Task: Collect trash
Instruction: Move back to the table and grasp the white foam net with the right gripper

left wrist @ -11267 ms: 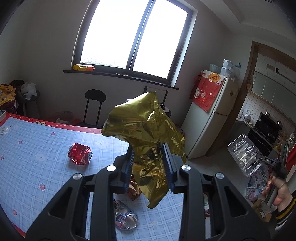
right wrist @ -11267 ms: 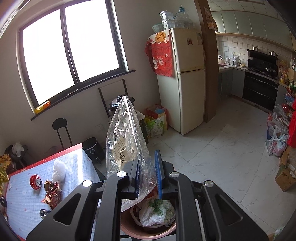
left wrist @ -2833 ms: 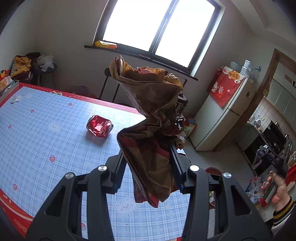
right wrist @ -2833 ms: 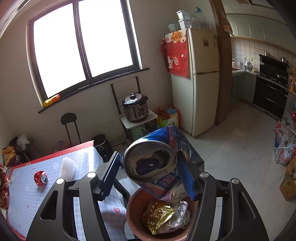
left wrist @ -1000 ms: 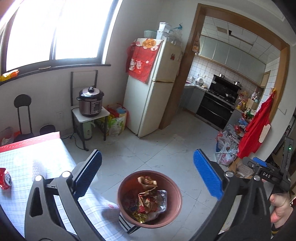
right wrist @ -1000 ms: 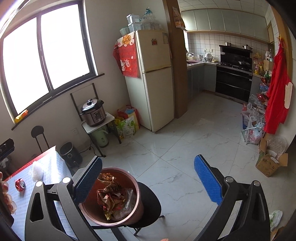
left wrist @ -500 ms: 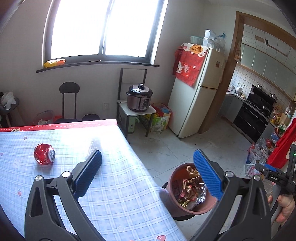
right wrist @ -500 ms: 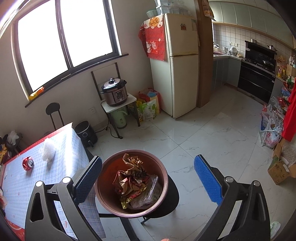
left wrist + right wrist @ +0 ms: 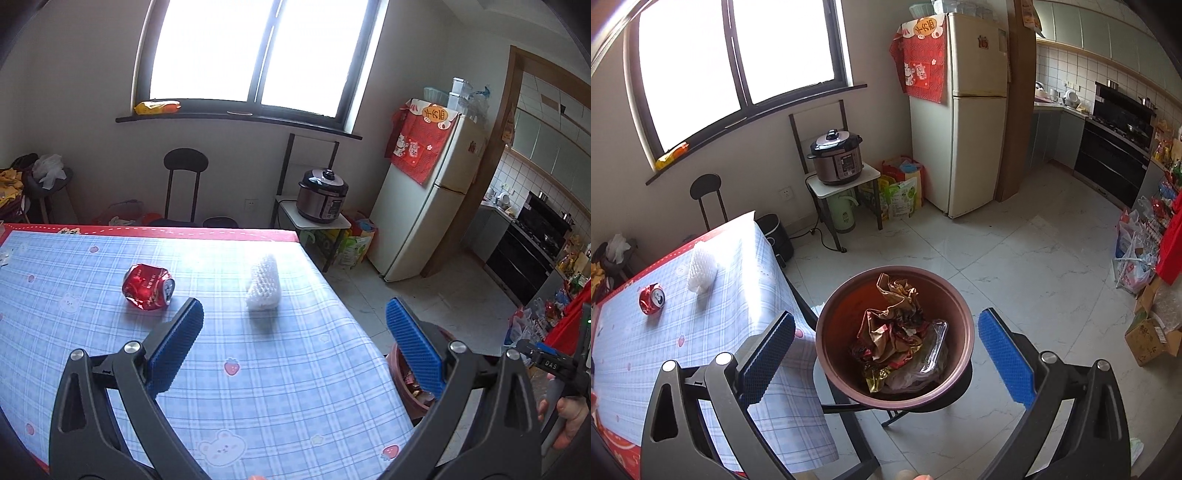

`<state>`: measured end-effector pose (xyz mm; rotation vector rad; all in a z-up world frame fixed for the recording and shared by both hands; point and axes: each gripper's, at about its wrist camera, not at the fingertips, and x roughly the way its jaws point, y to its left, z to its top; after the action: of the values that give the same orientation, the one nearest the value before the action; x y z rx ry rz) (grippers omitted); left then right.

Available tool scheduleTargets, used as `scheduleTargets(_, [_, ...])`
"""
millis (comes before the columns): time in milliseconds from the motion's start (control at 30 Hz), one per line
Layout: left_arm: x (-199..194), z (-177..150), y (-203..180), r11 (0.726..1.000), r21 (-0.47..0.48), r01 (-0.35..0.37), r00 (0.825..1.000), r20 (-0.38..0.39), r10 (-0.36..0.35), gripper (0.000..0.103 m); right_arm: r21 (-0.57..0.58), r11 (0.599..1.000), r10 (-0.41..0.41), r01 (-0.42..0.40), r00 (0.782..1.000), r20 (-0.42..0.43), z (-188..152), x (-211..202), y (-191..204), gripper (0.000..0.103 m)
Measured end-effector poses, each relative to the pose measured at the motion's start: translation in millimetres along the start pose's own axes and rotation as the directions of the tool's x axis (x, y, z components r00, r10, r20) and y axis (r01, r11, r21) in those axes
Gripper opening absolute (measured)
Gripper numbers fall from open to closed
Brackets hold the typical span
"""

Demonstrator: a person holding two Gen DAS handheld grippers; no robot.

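Note:
My left gripper (image 9: 295, 347) is open and empty above the blue checked table (image 9: 110, 369). A crushed red can (image 9: 148, 287) lies ahead to its left and a white foam net (image 9: 263, 288) ahead at centre. My right gripper (image 9: 886, 352) is open and empty above the brown trash bin (image 9: 827, 354), which holds crumpled wrappers (image 9: 890, 332) and a clear plastic tray. The can (image 9: 652, 294) and foam net (image 9: 701, 267) also show on the table in the right wrist view. The bin rim (image 9: 397, 363) peeks past the table's right edge in the left wrist view.
A pressure cooker (image 9: 836, 157) sits on a small white stand by the wall. A fridge (image 9: 960, 110) stands behind it. Black chairs (image 9: 184, 184) stand under the window. Bags and boxes (image 9: 1145, 258) line the floor at right. My right hand's gripper (image 9: 554, 369) shows at the far right.
The left gripper has swung left from the bin toward the table; the can and foam net are now nearer. The right gripper has stayed open over the bin, drawing slightly closer.

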<state>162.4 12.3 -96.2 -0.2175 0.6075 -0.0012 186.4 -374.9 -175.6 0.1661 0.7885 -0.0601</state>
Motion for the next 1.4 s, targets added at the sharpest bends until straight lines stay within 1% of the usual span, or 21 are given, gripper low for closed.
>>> scheduleTargets(67, [-1.4, -3.3, 18.0, 1.0, -0.005, -0.019, 1.0, 0.005, 0.019, 0.097, -0.013, 1.0, -0.01, 0.01, 1.0, -0.01, -1.6, 2.3, 10.7, 0.097])
scheduleTargets(200, [-3.8, -14.3, 58.4, 0.999, -0.026, -0.035, 0.999, 0.004, 0.035, 0.097, -0.036, 0.999, -0.021, 0.02, 0.999, -0.031, -3.4, 7.3, 32.8, 0.097])
scheduleTargets(300, [-6.7, -25.6, 94.2, 0.995, -0.047, -0.083, 0.997, -0.004, 0.083, 0.098, -0.072, 0.997, -0.027, 0.024, 0.999, -0.04, -3.2, 12.5, 54.7, 0.097])
scheduleTargets(467, [-12.4, -42.4, 162.5, 0.982, -0.123, -0.143, 0.989, -0.036, 0.14, 0.097, -0.118, 0.993, -0.024, 0.016, 0.998, -0.064, -0.3, 29.5, 96.7, 0.097])
scheduleTargets(633, [-22.7, -52.5, 225.0, 0.958, -0.189, -0.216, 0.976, -0.056, 0.209, 0.097, -0.171, 0.983, 0.044, -0.058, 0.995, -0.086, 6.7, 56.1, 154.7, 0.097])
scheduleTargets(767, [-27.2, -60.9, 269.8, 0.934, -0.23, -0.272, 0.962, -0.083, 0.26, 0.097, -0.202, 0.967, 0.137, -0.155, 0.986, -0.097, 18.6, 85.0, 211.8, 0.097])
scheduleTargets(900, [-24.9, -66.9, 308.7, 0.91, -0.257, -0.327, 0.945, -0.122, 0.305, 0.097, -0.266, 0.926, 0.25, -0.266, 0.964, -0.093, 28.9, 122.3, 279.0, 0.097])
scheduleTargets(967, [-23.9, -70.3, 327.1, 0.896, -0.275, -0.348, 0.937, -0.14, 0.321, 0.097, -0.311, 0.907, 0.267, -0.286, 0.958, -0.1, 30.4, 145.9, 314.4, 0.097])
scheduleTargets(1067, [-19.1, -72.6, 350.6, 0.879, -0.296, -0.375, 0.926, -0.168, 0.338, 0.097, -0.366, 0.887, 0.248, -0.282, 0.959, -0.136, 28.0, 183.3, 360.8, 0.096])
scheduleTargets(1167, [-11.0, -72.7, 366.5, 0.869, -0.293, -0.4, 0.915, -0.191, 0.356, 0.097, -0.415, 0.876, 0.191, -0.248, 0.966, -0.175, 22.1, 217.8, 394.9, 0.087])
scheduleTargets(1200, [-7.2, -71.8, 370.6, 0.868, -0.291, -0.403, 0.913, -0.197, 0.358, 0.097, -0.413, 0.881, 0.167, -0.231, 0.969, -0.184, 21.2, 228.5, 400.8, 0.083])
scheduleTargets(1267, [0.2, -70.0, 376.2, 0.869, -0.288, -0.402, 0.912, -0.205, 0.354, 0.097, -0.39, 0.896, 0.139, -0.21, 0.969, -0.202, 21.1, 246.1, 406.7, 0.08])
scheduleTargets(1300, [4.0, -68.9, 376.4, 0.87, -0.287, -0.401, 0.913, -0.208, 0.352, 0.097, -0.379, 0.906, 0.118, -0.19, 0.972, -0.204, 21.3, 252.9, 407.7, 0.077])
scheduleTargets(1333, [8.3, -67.4, 377.8, 0.871, -0.287, -0.398, 0.913, -0.212, 0.348, 0.097, -0.367, 0.913, 0.103, -0.175, 0.973, -0.208, 21.5, 258.0, 407.7, 0.076])
scheduleTargets(1367, [12.2, -65.7, 376.8, 0.873, -0.286, -0.394, 0.915, -0.214, 0.343, 0.097, -0.355, 0.919, 0.1, -0.173, 0.971, -0.216, 21.1, 262.0, 406.6, 0.074])
scheduleTargets(1400, [16.4, -64.5, 375.4, 0.876, -0.283, -0.391, 0.916, -0.217, 0.338, 0.097, -0.343, 0.922, 0.103, -0.179, 0.968, -0.227, 20.1, 264.9, 405.3, 0.068])
